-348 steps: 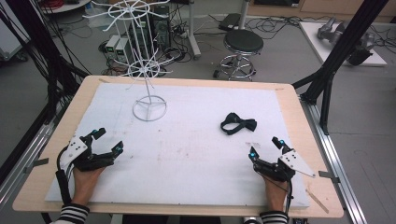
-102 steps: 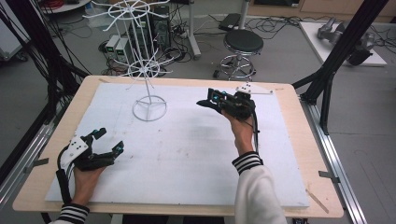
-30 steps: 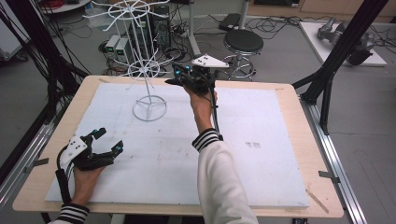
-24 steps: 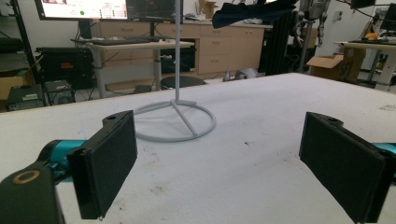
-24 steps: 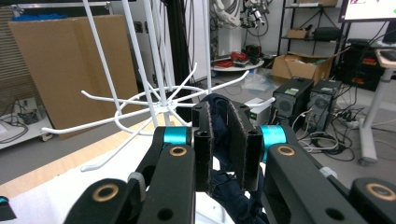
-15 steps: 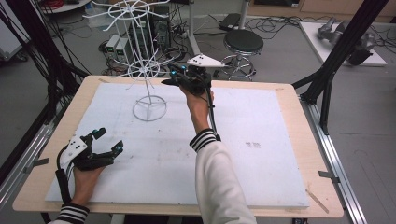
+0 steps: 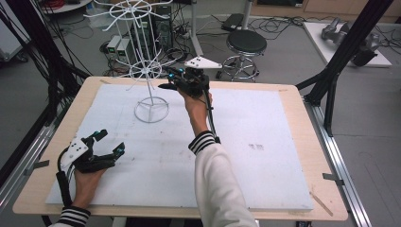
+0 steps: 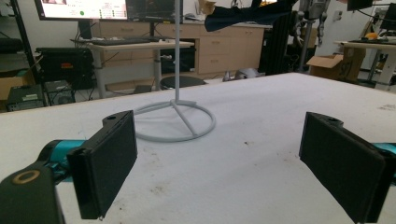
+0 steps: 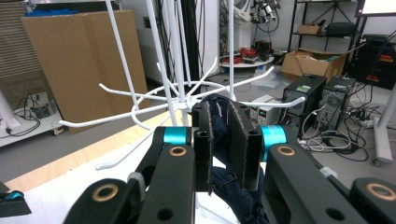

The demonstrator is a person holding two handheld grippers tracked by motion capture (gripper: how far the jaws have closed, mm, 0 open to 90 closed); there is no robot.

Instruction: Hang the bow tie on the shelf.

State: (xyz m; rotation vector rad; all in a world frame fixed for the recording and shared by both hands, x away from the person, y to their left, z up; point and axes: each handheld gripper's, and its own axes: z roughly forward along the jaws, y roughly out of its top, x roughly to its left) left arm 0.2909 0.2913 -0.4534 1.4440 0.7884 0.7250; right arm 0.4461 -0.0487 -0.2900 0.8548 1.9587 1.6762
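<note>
The right gripper (image 9: 227,135) has its jaws clenched on a dark cloth (image 9: 219,140), now raised beside the white rack (image 7: 144,71) and slightly closer than half a second ago. The left gripper (image 7: 108,143) rests unmoved on the table (image 7: 265,142), jaws spread.

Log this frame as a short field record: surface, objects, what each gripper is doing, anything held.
surface: white board on a wooden table
rack: white wire stand with spoke arms, ring base on the board
left gripper: open, low over the board's near left part
right gripper: raised beside the stand's lower spokes, shut on dark fabric item
held item: dark fabric, exact kind unclear
</note>
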